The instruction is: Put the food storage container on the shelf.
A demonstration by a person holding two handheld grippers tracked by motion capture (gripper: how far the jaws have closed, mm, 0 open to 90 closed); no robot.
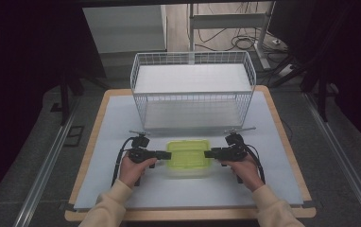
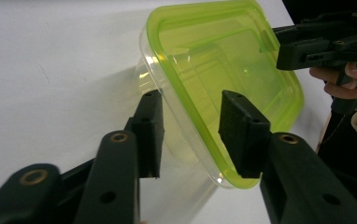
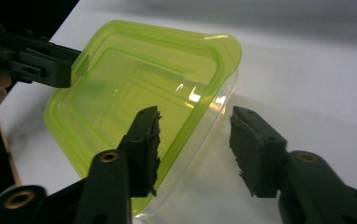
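Note:
A clear plastic container with a lime-green lid (image 1: 188,156) sits on the white mat, in front of me at the middle. My left gripper (image 1: 168,154) is at its left end and my right gripper (image 1: 207,153) at its right end, both pointing inward. In the left gripper view the left gripper (image 2: 191,100) is open, its jaws straddling the rim of the container (image 2: 223,60) without closing on it. In the right gripper view the right gripper (image 3: 195,115) is open the same way around the opposite rim of the container (image 3: 134,79).
A white wire basket (image 1: 193,90) stands on the mat just behind the container, its front wall close to both grippers. The white mat (image 1: 117,123) covers a wooden table (image 1: 282,127). Dark floor and cables lie beyond.

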